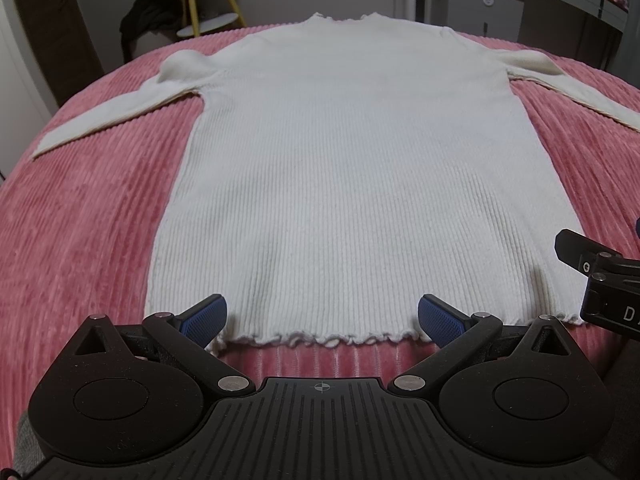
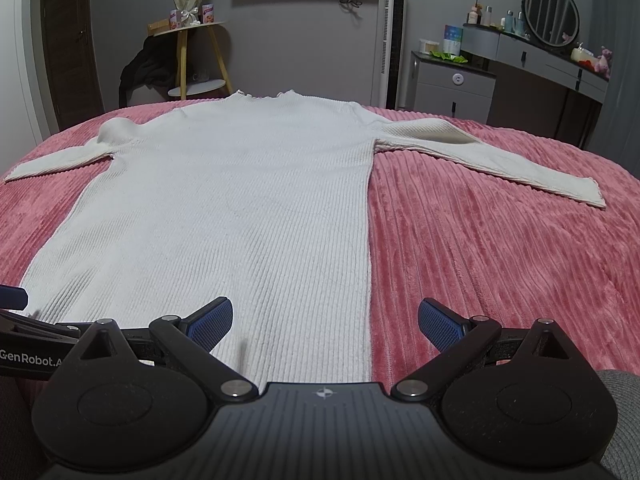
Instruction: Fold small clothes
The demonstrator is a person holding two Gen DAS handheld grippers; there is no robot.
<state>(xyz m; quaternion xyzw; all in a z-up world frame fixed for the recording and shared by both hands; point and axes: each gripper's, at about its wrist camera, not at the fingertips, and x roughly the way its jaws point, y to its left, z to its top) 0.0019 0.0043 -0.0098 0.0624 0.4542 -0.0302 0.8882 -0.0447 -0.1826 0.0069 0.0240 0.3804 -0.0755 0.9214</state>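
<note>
Bed either side: I see bare pink bedspread beside the white sweater; a gripper could pass there.
Sleeves: spread outward, crossing both side lanes.
Near hem: left gripper and right gripper, both spread wide, hang close together.
Far edge: side table and dresser beyond the bed.

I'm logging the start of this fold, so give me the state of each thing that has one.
Sweater: spread flat, unfolded, collar far.
Left sleeve: stretched out, unfolded.
Right sleeve: stretched out, unfolded.
Left gripper: jaws open, holding nothing, at the hem.
Right gripper: jaws open, holding nothing, over the sweater's right edge.
</note>
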